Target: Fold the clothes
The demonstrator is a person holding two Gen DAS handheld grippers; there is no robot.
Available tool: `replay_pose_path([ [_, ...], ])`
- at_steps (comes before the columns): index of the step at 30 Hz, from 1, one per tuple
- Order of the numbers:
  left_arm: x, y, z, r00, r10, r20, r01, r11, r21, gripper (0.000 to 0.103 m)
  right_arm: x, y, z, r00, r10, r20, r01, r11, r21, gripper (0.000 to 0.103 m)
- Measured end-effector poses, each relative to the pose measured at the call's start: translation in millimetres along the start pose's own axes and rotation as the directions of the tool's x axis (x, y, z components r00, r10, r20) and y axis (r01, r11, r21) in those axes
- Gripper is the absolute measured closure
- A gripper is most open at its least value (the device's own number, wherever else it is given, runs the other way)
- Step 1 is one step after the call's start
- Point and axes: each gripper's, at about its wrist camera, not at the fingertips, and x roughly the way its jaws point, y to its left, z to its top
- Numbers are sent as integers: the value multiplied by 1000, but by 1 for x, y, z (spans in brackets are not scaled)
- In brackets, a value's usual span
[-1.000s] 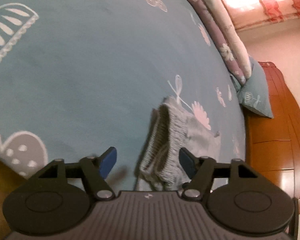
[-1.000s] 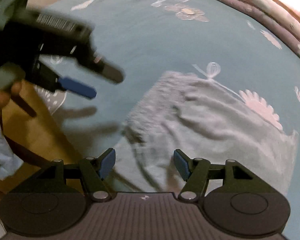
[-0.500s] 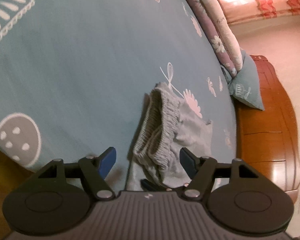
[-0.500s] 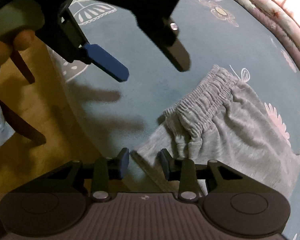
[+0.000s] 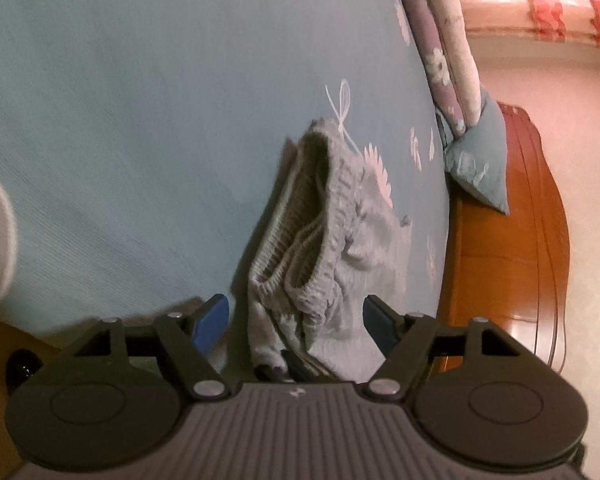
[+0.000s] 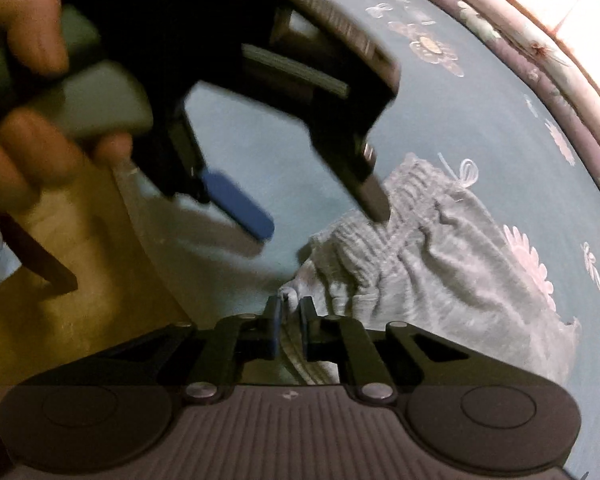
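Note:
Grey shorts (image 5: 332, 236) with a ribbed elastic waistband lie on the blue bed sheet (image 5: 140, 120). In the right wrist view my right gripper (image 6: 289, 320) is at the near corner of the shorts (image 6: 440, 276). Its jaws are closing, and a fold of the waistband is pinched between the blue pads. My left gripper (image 5: 296, 320) hovers low over the same waistband end with its jaws opening. The cloth lies between its fingers, and the pads do not touch it. From the right wrist view, the left gripper (image 6: 312, 208) hangs just above the waistband, held by a hand (image 6: 32, 80).
A rolled floral quilt (image 5: 440, 40) and a blue pillow (image 5: 480, 168) lie along the far side of the bed. A wooden bed frame (image 5: 512, 260) stands at the right. Yellow-brown floor (image 6: 80, 300) and a dark furniture leg (image 6: 40, 264) are at the bed's near edge.
My right gripper's jaws have closed from wide apart onto the waistband corner. The left gripper has come down and nearer to the waistband, which now stands bunched up.

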Motion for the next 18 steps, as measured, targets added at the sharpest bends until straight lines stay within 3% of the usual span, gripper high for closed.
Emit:
replay_pose_path([
  [6, 31, 5, 3, 998, -48, -50, 47, 999, -25, 27, -5, -5, 2, 1000, 4, 11, -4, 999, 35, 93],
  [11, 46, -11, 17, 999, -37, -36, 39, 998, 58, 27, -9, -8, 0, 1000, 12, 19, -14, 998, 61, 94],
  [15, 58, -21, 32, 997, -73, -34, 75, 993, 87, 25, -14, -12, -1, 999, 23, 24, -24, 997, 79, 94],
  [18, 65, -38, 42, 998, -51, -23, 55, 981, 184, 25, -13, -11, -2, 999, 29, 30, -32, 996, 83, 94],
])
